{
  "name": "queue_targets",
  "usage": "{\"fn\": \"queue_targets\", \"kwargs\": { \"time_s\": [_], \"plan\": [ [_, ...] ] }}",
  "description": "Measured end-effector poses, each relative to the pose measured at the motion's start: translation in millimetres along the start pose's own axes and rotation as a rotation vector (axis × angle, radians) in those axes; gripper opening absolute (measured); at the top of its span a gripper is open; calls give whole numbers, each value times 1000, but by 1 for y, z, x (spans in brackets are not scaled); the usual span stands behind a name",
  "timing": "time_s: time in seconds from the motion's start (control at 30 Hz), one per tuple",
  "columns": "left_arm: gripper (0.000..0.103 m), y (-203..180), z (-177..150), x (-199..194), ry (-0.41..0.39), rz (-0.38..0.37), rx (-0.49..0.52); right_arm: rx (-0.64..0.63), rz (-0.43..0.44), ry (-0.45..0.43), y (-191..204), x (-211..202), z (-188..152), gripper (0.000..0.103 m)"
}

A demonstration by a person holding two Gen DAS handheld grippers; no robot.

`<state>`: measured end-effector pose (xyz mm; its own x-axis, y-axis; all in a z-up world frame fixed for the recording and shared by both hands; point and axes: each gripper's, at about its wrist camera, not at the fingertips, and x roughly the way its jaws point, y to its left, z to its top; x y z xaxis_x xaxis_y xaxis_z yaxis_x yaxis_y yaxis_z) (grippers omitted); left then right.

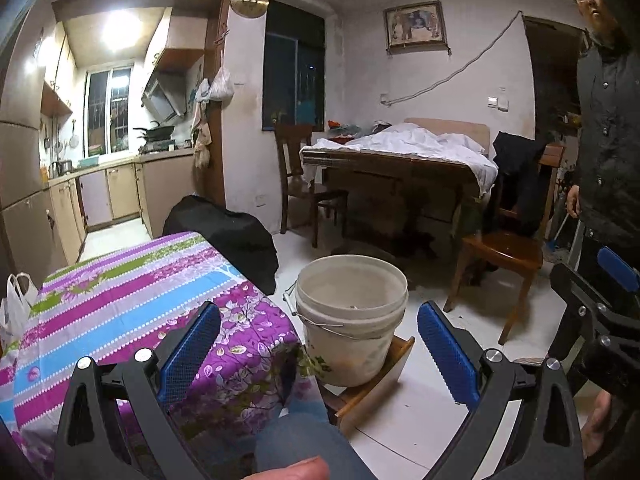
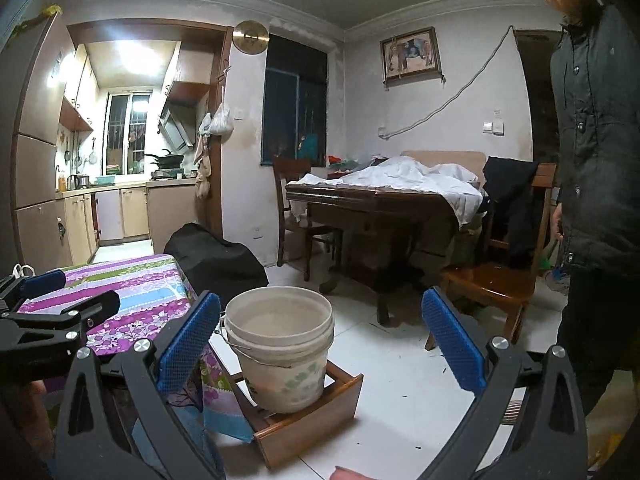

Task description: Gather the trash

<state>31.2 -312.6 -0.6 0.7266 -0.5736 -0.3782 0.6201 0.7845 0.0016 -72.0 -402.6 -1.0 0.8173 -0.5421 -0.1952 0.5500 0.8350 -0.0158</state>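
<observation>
A white plastic bucket (image 1: 352, 312) stands in a shallow wooden drawer (image 1: 396, 364) on the tiled floor, beside a table with a purple striped cloth (image 1: 120, 292). A small scrap lies inside the bucket. My left gripper (image 1: 320, 344) is open and empty, held above the table corner and the bucket. My right gripper (image 2: 320, 328) is open and empty, with the bucket (image 2: 280, 340) between and beyond its fingers. The drawer (image 2: 312, 420) and cloth (image 2: 136, 292) show in the right wrist view too. Each gripper appears at the edge of the other's view.
A black bag (image 1: 228, 240) lies behind the cloth-covered table. A wooden chair (image 1: 504, 248) with a dark jacket and a dining table (image 1: 384, 160) under white cloth stand behind. A person in a dark coat (image 1: 608, 128) stands at right. A white plastic bag (image 1: 16, 304) sits at left.
</observation>
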Motion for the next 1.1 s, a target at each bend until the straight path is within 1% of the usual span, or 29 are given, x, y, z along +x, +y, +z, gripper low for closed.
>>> {"fn": "queue_targets", "kwargs": {
  "time_s": [0.4, 1.1],
  "plan": [
    [98, 9, -4, 11, 14, 7, 0, -8, 23, 15, 1, 2, 4, 98],
    [98, 13, -9, 14, 6, 16, -3, -14, 32, 29, 0, 7, 1, 98]
  ]
}}
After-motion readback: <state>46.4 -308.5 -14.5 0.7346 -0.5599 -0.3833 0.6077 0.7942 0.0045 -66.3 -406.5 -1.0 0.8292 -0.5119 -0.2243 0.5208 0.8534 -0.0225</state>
